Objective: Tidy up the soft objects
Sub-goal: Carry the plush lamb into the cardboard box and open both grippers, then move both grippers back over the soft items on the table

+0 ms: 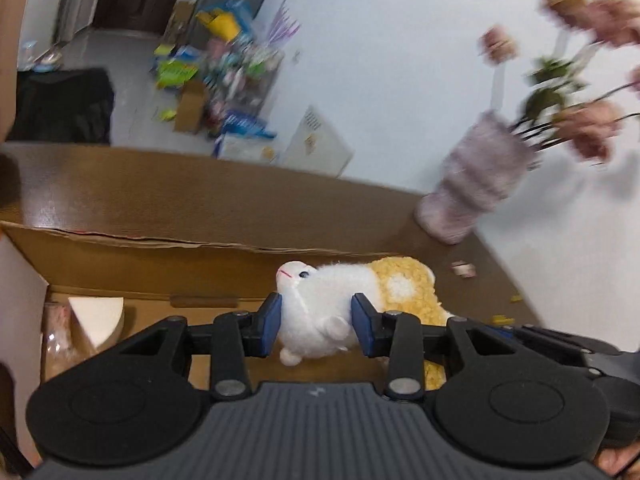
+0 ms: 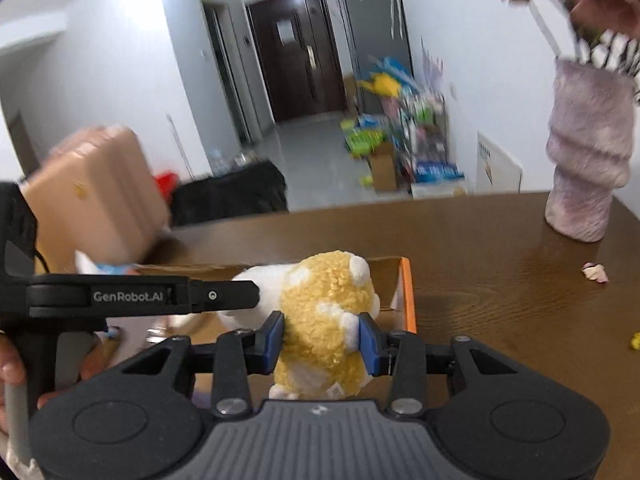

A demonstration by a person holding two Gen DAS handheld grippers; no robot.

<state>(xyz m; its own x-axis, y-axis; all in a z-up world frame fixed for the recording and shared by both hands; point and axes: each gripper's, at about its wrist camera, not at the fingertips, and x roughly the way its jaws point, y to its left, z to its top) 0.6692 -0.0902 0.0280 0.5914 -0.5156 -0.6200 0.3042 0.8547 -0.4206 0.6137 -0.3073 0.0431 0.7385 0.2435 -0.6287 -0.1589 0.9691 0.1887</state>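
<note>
- Left wrist view: the left gripper (image 1: 316,322) pinches the white front half of a plush hamster (image 1: 320,308) between its blue pads, above an open cardboard box (image 1: 160,264) on the brown table (image 1: 200,188). The flower vase (image 1: 472,184) is blurred.
- Right wrist view: the right gripper (image 2: 322,340) pinches the hamster's yellow rear; the left gripper's side reads "GenRobot.AI". The tag print is illegible.

Fuzzy vase (image 2: 588,160), pink suitcase (image 2: 96,196).
</note>
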